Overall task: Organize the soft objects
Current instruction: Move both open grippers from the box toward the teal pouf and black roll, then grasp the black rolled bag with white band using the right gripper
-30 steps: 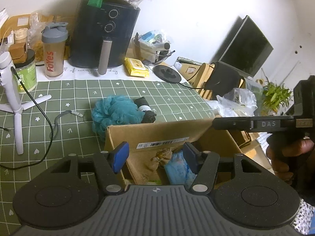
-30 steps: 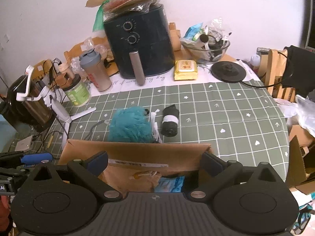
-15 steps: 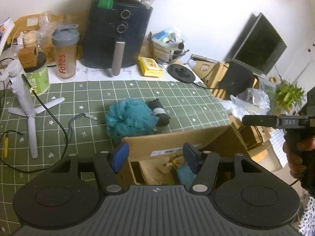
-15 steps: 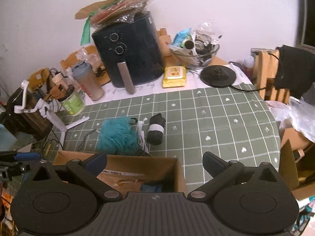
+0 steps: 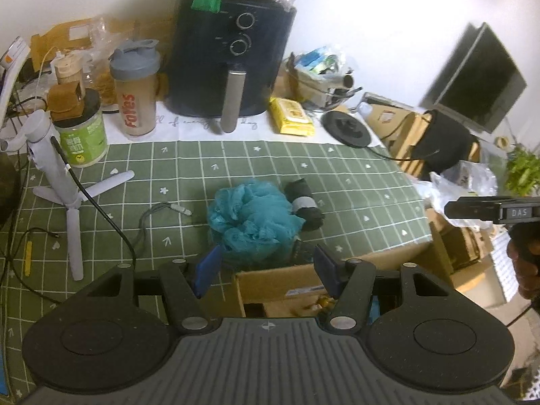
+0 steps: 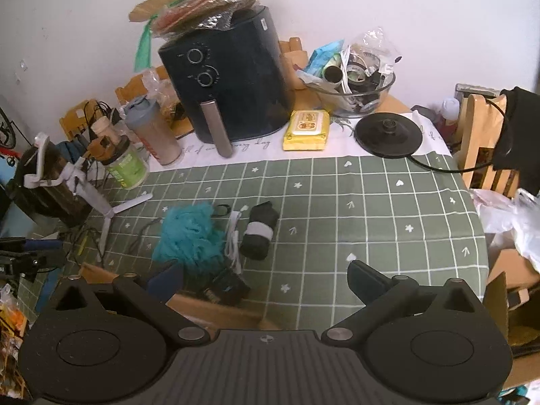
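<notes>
Both grippers (image 5: 265, 275) (image 6: 263, 278) open, empty; cardboard box (image 5: 303, 287) contents mostly hidden behind left fingers

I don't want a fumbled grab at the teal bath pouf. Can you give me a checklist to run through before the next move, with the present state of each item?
1. Left gripper empty and its jaws apart: ok.
2. Right gripper empty and its jaws apart: ok.
3. Teal bath pouf free on the green tablecloth, nothing lying on it: ok.
4. Pouf clear of its neighbours: not ok; the rolled black cloth lies against it, and a white cord runs along its side.
5. Cardboard box open to take it: ok; things already lie inside.
6. Room left in the box: cannot tell; the grippers hide most of it.
</notes>
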Demonstrator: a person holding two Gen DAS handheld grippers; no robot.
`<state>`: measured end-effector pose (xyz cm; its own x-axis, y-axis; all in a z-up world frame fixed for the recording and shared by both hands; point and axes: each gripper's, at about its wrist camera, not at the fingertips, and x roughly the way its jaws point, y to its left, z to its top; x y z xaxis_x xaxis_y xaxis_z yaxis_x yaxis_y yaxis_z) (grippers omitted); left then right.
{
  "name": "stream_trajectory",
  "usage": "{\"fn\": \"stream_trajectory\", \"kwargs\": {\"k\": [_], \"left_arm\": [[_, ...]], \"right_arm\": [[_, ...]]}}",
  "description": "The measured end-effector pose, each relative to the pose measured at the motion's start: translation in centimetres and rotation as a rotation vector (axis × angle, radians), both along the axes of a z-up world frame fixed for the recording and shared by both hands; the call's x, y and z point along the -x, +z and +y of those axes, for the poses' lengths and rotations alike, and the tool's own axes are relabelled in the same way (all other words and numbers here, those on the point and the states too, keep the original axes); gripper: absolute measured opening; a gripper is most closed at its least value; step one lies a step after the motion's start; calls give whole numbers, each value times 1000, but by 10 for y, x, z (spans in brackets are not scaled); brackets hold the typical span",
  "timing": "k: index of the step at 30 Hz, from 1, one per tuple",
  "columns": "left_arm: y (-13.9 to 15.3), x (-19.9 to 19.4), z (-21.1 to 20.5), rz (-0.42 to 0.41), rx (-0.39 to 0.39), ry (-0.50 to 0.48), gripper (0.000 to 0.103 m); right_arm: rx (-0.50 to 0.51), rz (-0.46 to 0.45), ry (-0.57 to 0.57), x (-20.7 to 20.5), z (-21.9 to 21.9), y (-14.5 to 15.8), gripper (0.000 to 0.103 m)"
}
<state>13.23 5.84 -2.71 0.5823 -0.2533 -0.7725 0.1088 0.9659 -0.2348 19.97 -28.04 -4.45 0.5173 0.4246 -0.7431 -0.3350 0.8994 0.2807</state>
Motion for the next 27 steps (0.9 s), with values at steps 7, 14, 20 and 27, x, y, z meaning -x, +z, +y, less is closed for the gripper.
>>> {"fn": "stream_trajectory", "kwargs": {"k": [7, 14, 20, 27], "left_arm": [[-3, -14, -11, 33, -31, 72, 60], [-5, -15, -24, 49, -53, 117, 60], [-5, -9, -28, 56, -61, 155, 60], [-11, -4, -28, 79, -62, 127, 60]], "right_arm": [[66, 31, 42, -37, 5, -14, 103], [77, 58, 93, -70, 6, -30, 103], [83, 73, 142, -94, 17, -48, 102], [93, 92, 214, -110, 42, -77, 95]]}}
